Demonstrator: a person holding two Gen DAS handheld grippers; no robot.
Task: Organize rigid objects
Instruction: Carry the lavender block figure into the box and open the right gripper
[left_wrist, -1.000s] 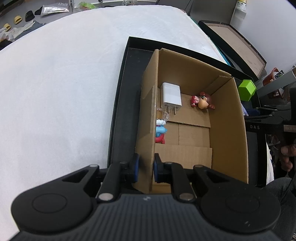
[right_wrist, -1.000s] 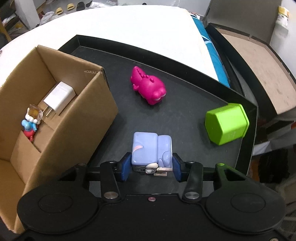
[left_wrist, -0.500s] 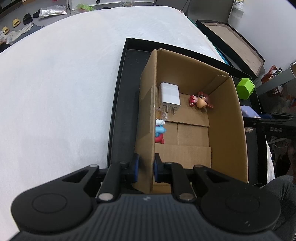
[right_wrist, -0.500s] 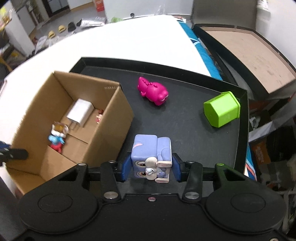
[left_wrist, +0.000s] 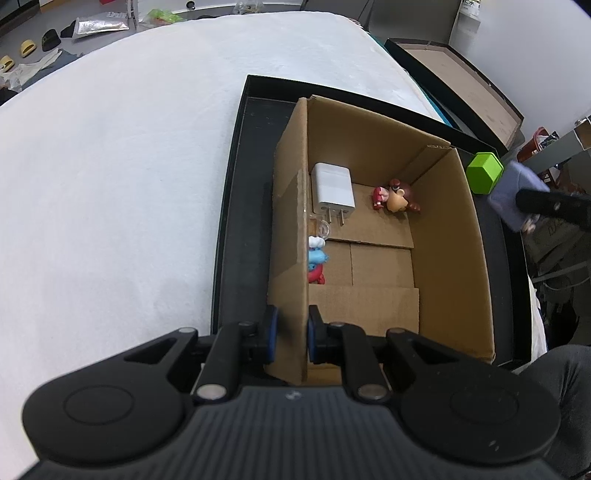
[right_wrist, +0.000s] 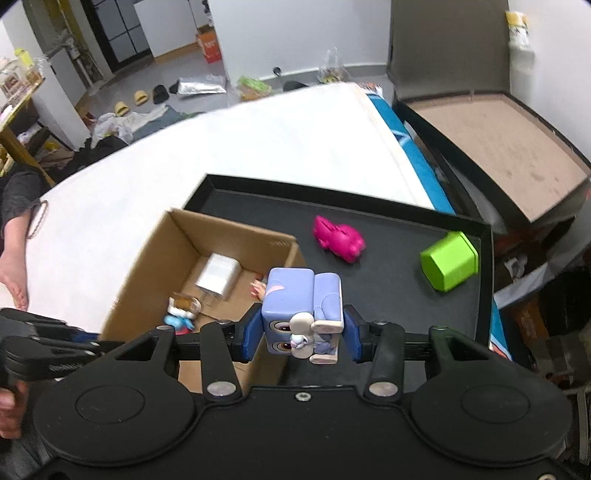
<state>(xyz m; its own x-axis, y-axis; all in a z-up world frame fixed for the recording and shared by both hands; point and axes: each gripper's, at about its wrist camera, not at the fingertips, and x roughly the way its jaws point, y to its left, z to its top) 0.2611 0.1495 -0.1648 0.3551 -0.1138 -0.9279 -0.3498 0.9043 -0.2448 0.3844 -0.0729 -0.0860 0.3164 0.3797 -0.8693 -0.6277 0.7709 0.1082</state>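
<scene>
Carrying the lavender block toy, right claw is clamped on its two sides, toy lifted clear of the black tray. Left claw is pinched together on the near left wall of the cardboard box, looks like it's steadying it.

Key relation: box opening lies left and slightly ahead of the held toy in the right wrist view; toy sits about over the box's right wall, not yet over the cavity. Judging by that, next move is a short shift left, then lower and release. Right hand is the only one free to do it; left is busy on the wall.

Box already holds a white charger, a brown-and-red figurine and a blue figure tight against the left wall. Free floor is mid and near right, best drop spot.

Still out on the tray: pink toy and green hexagonal block, both well apart from the box.

Hard to see: toy's face detail is partly hidden by the claw; something clear by the charger prongs, can't identify. In the left wrist view the toy and right claw are blurred at the frame edge. Box's near floor is hidden behind the right claw body. White surface under the tray could be a bed or a worktop, can't tell.
</scene>
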